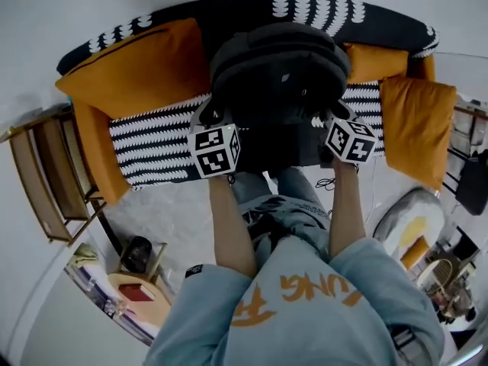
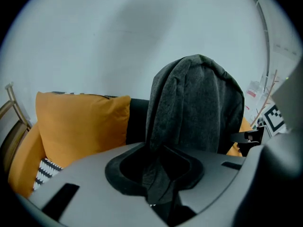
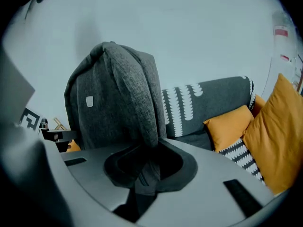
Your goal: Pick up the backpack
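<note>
The dark grey backpack [image 1: 278, 67] hangs lifted in front of the sofa, held by both grippers. My left gripper [image 1: 207, 120] is shut on the backpack's left shoulder strap [image 2: 158, 183], which runs down between its jaws in the left gripper view. My right gripper [image 1: 335, 122] is shut on the right shoulder strap [image 3: 142, 176], pinched the same way. In the left gripper view the backpack [image 2: 196, 103] rises above the jaws; in the right gripper view the backpack [image 3: 113, 96] shows a small pale tag.
A black sofa [image 1: 160, 139] with a white-patterned throw carries orange cushions at left [image 1: 133, 67] and right [image 1: 415, 128]. A wooden rack [image 1: 46, 181] stands at the left, a small round table [image 1: 137, 292] lower left. The person's legs are below the backpack.
</note>
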`<state>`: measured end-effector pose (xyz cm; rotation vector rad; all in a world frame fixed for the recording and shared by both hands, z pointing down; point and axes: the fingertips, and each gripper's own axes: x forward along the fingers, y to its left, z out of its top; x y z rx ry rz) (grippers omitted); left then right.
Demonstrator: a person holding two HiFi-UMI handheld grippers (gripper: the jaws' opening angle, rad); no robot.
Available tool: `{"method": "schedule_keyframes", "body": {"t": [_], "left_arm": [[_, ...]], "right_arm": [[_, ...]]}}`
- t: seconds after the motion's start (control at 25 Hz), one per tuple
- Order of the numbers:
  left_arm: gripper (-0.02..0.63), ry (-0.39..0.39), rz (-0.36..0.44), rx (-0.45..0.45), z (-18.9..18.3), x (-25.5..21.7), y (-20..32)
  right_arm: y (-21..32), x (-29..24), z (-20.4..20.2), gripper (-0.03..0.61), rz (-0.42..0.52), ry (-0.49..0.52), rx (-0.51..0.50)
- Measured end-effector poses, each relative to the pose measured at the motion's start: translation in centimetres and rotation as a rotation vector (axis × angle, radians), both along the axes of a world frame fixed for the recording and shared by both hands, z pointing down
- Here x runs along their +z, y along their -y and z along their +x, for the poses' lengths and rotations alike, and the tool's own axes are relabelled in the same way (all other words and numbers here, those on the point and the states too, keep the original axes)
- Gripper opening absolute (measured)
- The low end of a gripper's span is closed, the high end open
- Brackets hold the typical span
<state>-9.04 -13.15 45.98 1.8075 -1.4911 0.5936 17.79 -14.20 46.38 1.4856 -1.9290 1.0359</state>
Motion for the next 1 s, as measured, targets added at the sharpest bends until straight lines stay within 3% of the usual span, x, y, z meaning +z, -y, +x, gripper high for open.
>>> {"method": "schedule_keyframes", "body": {"t": [0.56,1.0], "left_arm": [[0.098,-0.032,0.165,0.013,-2.5,-10.2,0.5],[0.095,0.017,0.346,0.025,-1.1,-20.9,1.0]], "right_arm": [[0.3,-10.9,-2.5,0.043,0.178,-0.039,-0.007],[1.9,-20.8,-1.1,0.041,0.376,-0.03,-0.08]]}}
